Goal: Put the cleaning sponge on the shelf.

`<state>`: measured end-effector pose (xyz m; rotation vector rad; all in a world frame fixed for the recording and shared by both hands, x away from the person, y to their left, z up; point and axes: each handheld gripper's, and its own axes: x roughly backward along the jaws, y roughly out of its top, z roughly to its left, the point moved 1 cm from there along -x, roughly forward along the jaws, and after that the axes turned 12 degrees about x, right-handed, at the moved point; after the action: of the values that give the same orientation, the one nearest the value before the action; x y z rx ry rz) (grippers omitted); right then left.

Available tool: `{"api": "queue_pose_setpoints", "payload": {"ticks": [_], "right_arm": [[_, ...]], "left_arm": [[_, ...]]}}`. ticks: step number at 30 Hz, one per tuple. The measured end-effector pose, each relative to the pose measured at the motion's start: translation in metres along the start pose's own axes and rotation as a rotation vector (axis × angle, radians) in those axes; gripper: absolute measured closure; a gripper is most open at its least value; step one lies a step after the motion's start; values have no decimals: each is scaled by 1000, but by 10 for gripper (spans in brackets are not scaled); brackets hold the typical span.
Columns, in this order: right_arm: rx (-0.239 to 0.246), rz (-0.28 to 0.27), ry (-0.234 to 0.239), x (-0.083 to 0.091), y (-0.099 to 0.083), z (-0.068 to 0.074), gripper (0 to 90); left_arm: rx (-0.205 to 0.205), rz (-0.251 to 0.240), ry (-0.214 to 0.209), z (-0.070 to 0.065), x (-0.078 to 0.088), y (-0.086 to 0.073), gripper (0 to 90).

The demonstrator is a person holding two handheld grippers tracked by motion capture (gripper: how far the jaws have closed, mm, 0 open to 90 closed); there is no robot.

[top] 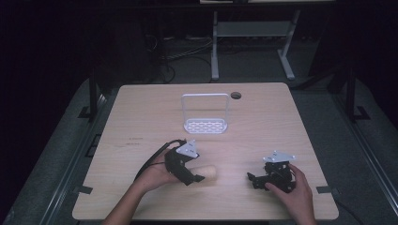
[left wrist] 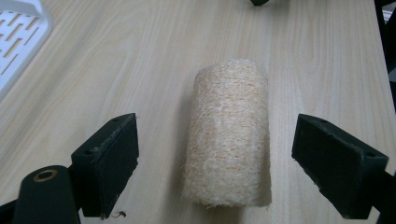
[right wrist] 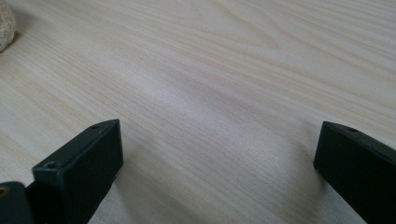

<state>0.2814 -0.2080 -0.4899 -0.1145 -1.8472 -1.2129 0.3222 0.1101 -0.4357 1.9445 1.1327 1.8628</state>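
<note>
A pale, fibrous loofah roll point(left wrist: 229, 135) lies on its side on the wooden table point(top: 263, 122); in the high view the loofah roll point(top: 209, 172) sits near the front, left of centre. My left gripper point(left wrist: 215, 158) stands open around it, one jaw on each side with a gap to the roll. The left gripper point(top: 195, 178) is held in a hand at the roll's left end. My right gripper point(right wrist: 219, 163) is open over bare wood, and the right gripper point(top: 253, 179) rests low at the front right. A corner of the loofah roll point(right wrist: 5, 23) shows at the far left.
A white slotted rack point(top: 205, 124) with a tall wire handle stands at the middle of the table; its edge point(left wrist: 18, 42) shows at the upper left of the left gripper view. A dark round hole point(top: 235, 95) sits near the back edge.
</note>
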Motion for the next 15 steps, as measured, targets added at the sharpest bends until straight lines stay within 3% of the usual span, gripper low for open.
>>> {"api": "queue_pose_setpoints", "payload": {"ticks": [15], "right_arm": [[0,0,0,0,0,0,9]], "left_arm": [[-43,76,16,-7,-20,4,145]]}}
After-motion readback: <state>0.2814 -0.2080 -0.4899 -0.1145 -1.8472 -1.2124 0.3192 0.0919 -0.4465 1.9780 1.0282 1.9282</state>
